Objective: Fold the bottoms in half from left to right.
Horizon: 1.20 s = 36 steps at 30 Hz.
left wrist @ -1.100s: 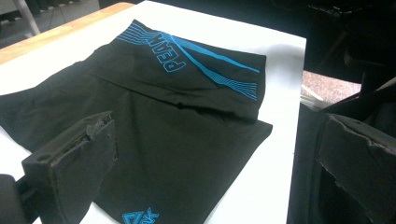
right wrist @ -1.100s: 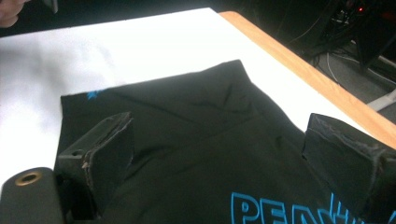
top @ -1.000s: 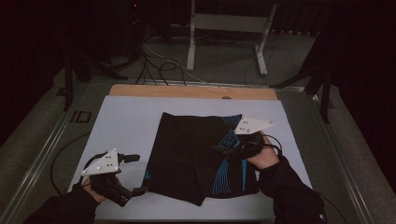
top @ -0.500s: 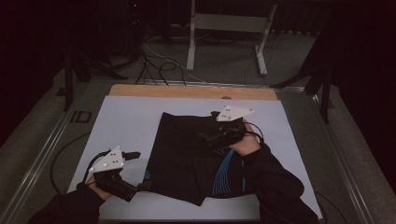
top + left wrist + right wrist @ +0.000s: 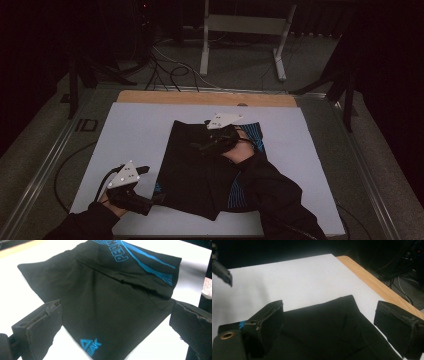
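Over the black shorts [image 5: 200, 170], both grippers gape; bare white tabletop [image 5: 135, 135] surrounds them.

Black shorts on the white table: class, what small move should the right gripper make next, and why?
Probably lower the right gripper and shut it on the black shorts. Its jaws stand open over the cloth near the far edge, holding nothing, while the left gripper, also open, waits at the near corner.
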Each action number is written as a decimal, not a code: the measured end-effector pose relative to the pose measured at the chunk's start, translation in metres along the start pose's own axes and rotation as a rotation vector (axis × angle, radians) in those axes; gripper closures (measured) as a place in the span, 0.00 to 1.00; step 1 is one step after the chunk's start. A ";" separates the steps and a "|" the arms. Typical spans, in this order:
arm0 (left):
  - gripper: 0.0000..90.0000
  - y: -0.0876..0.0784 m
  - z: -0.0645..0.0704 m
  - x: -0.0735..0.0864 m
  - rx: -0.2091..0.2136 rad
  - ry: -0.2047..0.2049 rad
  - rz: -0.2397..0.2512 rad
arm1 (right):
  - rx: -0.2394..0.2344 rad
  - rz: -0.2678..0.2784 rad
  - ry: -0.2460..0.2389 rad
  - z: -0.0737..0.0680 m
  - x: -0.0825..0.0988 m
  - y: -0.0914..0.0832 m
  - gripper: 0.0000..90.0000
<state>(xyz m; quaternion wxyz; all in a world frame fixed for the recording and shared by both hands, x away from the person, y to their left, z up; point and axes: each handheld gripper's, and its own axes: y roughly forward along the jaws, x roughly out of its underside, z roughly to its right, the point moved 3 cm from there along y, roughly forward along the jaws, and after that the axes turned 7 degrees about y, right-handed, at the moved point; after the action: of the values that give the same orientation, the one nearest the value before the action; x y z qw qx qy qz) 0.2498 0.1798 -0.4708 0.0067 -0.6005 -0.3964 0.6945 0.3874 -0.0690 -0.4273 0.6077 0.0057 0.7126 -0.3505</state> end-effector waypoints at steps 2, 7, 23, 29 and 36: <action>0.00 0.003 0.001 0.005 -0.004 -0.006 -0.014 | -0.005 -0.001 0.002 -0.001 -0.001 0.006 0.10; 0.00 0.009 0.001 0.015 -0.012 -0.030 -0.040 | -0.005 -0.008 -0.002 -0.001 -0.004 0.022 0.10; 0.00 0.029 -0.003 0.036 0.003 -0.084 -0.196 | -0.029 -0.030 0.021 0.002 0.002 0.061 0.10; 0.00 0.030 -0.004 0.040 0.024 -0.075 -0.232 | -0.028 -0.045 0.036 0.003 0.007 0.073 0.10; 0.05 0.032 -0.003 0.046 0.038 -0.063 -0.278 | -0.030 -0.064 0.042 0.005 0.011 0.083 0.10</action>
<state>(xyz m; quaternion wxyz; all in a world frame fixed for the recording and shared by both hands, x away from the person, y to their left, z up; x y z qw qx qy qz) 0.2545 0.1814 -0.5269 0.1018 -0.5174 -0.4624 0.7128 0.4246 -0.0136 -0.4782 0.5812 -0.0186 0.7301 -0.3589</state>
